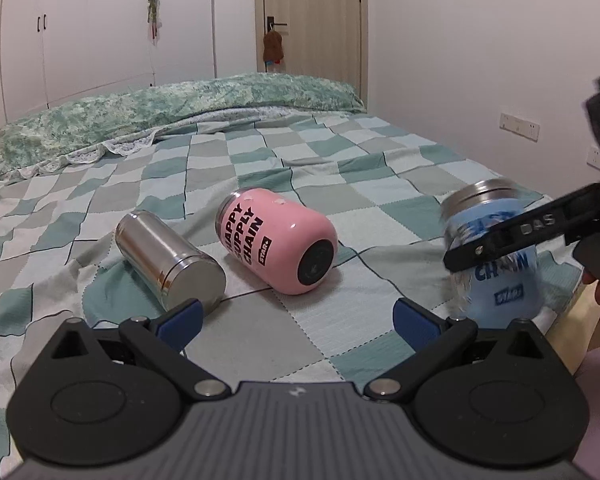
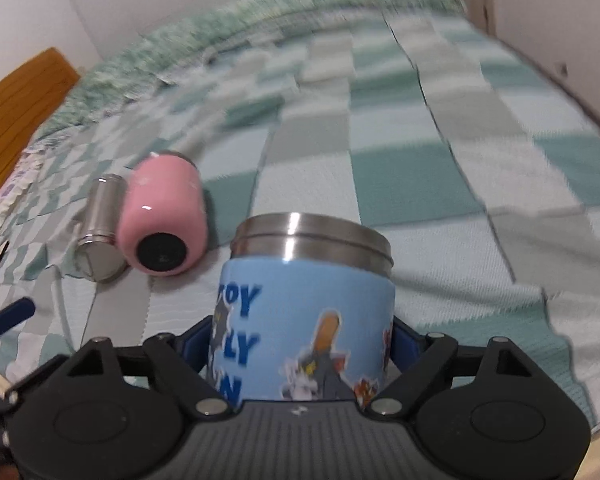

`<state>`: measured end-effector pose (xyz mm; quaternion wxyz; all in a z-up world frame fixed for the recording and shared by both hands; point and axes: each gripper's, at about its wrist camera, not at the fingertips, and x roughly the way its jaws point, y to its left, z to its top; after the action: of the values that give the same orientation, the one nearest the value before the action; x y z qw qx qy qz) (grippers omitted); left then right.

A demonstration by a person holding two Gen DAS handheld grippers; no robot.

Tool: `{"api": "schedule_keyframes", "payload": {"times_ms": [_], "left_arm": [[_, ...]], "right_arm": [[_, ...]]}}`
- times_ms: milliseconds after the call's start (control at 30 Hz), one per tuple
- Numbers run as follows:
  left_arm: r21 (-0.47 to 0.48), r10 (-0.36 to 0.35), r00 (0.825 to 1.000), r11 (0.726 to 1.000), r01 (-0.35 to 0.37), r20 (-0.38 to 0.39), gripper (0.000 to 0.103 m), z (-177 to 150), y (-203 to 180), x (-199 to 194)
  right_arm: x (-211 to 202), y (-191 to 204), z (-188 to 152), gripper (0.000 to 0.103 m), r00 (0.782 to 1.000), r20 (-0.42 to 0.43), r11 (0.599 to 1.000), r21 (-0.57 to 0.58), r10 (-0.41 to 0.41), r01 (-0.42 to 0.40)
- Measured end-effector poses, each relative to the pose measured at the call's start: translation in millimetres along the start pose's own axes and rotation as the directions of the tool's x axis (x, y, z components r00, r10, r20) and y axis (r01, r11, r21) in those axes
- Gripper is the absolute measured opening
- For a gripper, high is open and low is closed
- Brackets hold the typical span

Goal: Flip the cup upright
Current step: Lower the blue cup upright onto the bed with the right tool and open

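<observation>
A blue cup with a steel rim and cartoon print sits between my right gripper's blue pads, rim up; the gripper is shut on it. In the left wrist view the blue cup is near upright at the right, blurred, with the right gripper's finger across it. A pink cup with black lettering lies on its side mid-bed, base toward me. A steel cup lies on its side left of it. My left gripper is open and empty, low over the bed.
The checked green bedspread covers the bed. A green quilt lies along the far side. Wardrobes and a door stand behind. The bed's right edge is close to the blue cup. A wooden headboard is at the left.
</observation>
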<state>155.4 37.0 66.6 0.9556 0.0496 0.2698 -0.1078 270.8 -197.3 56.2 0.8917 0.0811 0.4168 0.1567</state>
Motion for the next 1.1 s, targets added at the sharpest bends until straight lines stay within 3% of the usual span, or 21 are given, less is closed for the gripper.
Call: {"api": "schedule_keyframes", "payload": {"times_ms": [133, 267, 467, 533, 667, 800, 1067, 1100], "left_arm": [[-0.016, 0.022, 0.999, 1.000, -0.021, 0.043, 0.103, -2.4, -4.1, -6.6], [-0.032, 0.055, 0.995, 0.998, -0.053, 0.080, 0.103, -5.7, -10.0, -10.4], [-0.019, 0.139, 0.980, 0.990, -0.138, 0.140, 0.103, -12.9, -23.0, -15.4], [-0.022, 0.148, 0.980, 0.989, -0.146, 0.135, 0.103, -13.8, -24.2, -14.0], [-0.040, 0.166, 0.979, 0.986, -0.162, 0.121, 0.103, -16.4, -24.9, -12.1], [-0.067, 0.183, 0.976, 0.982, -0.175, 0.123, 0.103, -18.1, -22.6, -12.1], [-0.080, 0.194, 0.973, 0.979, -0.185, 0.128, 0.103, -19.4, -24.3, -15.0], [-0.081, 0.196, 0.972, 0.979, -0.186, 0.133, 0.103, -20.0, -24.6, -17.1]], "right_arm": [[-26.0, 6.4, -6.8, 0.084, 0.986, 0.168, 0.995, -0.102, 0.012, 0.005], [-34.7, 9.2, -9.5, 0.083, 0.950, 0.312, 0.982, -0.178, -0.003, 0.062], [-18.6, 14.5, -8.0, 0.083, 0.924, 0.381, 0.967, -0.222, -0.036, 0.129], [-8.7, 16.7, -7.3, 0.083, 0.924, 0.376, 0.957, -0.238, -0.066, 0.165], [18.4, 15.8, 1.0, 0.083, 0.946, 0.301, 0.954, -0.225, -0.124, 0.196], [28.8, 17.9, 7.3, 0.083, 0.950, 0.280, 0.953, -0.222, -0.141, 0.207], [36.3, 13.2, 14.4, 0.084, 0.956, 0.262, 0.962, -0.199, -0.132, 0.188], [33.7, 11.0, 14.7, 0.089, 0.958, 0.261, 0.967, -0.189, -0.117, 0.169]]}}
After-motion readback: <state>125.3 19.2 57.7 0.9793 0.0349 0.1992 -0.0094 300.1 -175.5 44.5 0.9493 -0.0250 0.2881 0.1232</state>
